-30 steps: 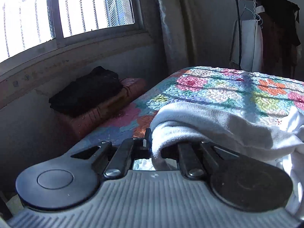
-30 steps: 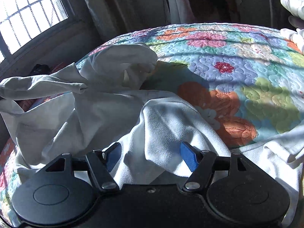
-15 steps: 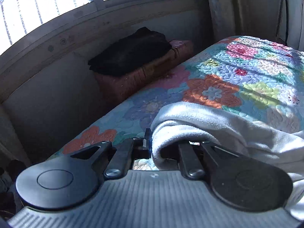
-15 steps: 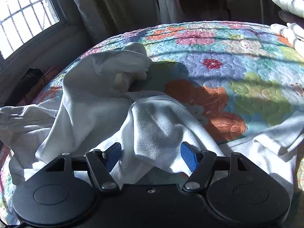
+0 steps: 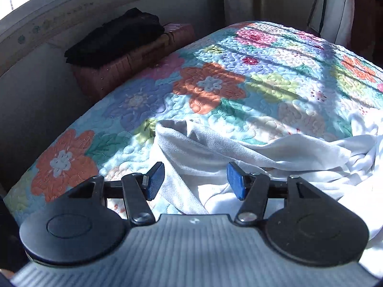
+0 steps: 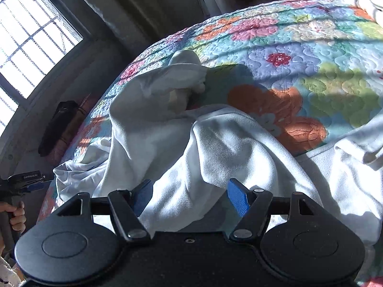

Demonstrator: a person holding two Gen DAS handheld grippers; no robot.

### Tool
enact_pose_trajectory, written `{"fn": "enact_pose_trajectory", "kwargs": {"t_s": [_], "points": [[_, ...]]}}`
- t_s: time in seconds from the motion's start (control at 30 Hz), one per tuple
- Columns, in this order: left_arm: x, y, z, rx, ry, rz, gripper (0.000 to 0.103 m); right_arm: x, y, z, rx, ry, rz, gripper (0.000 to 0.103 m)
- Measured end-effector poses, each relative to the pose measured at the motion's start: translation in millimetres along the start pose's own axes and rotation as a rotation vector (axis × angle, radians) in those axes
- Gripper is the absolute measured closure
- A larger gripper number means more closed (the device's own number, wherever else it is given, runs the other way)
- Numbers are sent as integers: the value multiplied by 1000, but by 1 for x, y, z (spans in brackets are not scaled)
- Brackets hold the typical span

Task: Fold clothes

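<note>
A white fleece garment lies crumpled on the floral quilt of the bed. My left gripper is open, its blue pads either side of a fold of the cloth that rests loose between them. In the right wrist view the same garment is bunched in a ridge running away from me. My right gripper is open with the cloth lying between its blue pads. The left gripper shows at the far left edge, held by a hand.
A black folded garment sits on a reddish box under the window beside the bed. Clothes hang on a rack at the far corner. More white cloth lies at the bed's far right. The quilt spreads beyond the garment.
My left gripper has opened and let go of the white garment, which now lies on the quilt. The right gripper has stayed open and shifted a little over the cloth.
</note>
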State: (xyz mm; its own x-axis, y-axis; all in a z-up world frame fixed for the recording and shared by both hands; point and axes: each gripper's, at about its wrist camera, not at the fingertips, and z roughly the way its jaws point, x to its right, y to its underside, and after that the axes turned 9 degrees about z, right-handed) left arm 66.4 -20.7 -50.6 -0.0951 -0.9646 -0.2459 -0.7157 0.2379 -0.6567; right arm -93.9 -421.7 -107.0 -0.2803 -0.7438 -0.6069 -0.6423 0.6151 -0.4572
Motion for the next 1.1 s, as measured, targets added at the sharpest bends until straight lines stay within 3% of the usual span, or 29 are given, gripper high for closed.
{"fn": "enact_pose_trajectory", "kwargs": {"t_s": [0.1,0.2,0.27,0.3,0.4,0.47,0.53,0.6,0.67,0.73,0.8,0.87,0.93,1.03,1.1], "points": [[19,1,-18,53,-85,170,38,-7,-4,-16,-41,-5,26,29],[37,6,-38,133,-166,356,32,-23,-4,-48,-13,22,-17,29],[44,10,-51,172,-104,436,31,-33,-3,-67,-20,23,-76,29],[46,13,-58,181,-40,467,30,-37,-2,-76,-35,23,-99,29],[52,23,-78,155,142,483,30,-43,5,-102,-135,8,-117,29],[56,30,-84,122,232,481,30,-45,13,-119,-169,-54,-138,28],[62,37,-83,77,321,492,30,-50,25,-133,-175,-66,-184,25],[75,50,-79,64,395,559,29,-53,37,-134,-126,-55,-284,22],[90,67,-75,99,430,660,28,-55,51,-120,-51,-18,-393,21],[104,85,-70,165,383,758,28,-55,63,-97,-10,-22,-467,22],[112,97,-62,202,334,808,28,-59,71,-65,-70,-66,-448,22],[117,100,-58,190,325,809,28,-66,78,-39,-119,-129,-406,25],[122,100,-61,190,353,819,28,-79,87,-18,-140,-127,-424,24],[128,103,-68,250,416,899,28,-98,108,9,-144,-89,-531,24],[134,97,-62,238,380,873,30,-103,122,22,-120,-69,-604,24]]}}
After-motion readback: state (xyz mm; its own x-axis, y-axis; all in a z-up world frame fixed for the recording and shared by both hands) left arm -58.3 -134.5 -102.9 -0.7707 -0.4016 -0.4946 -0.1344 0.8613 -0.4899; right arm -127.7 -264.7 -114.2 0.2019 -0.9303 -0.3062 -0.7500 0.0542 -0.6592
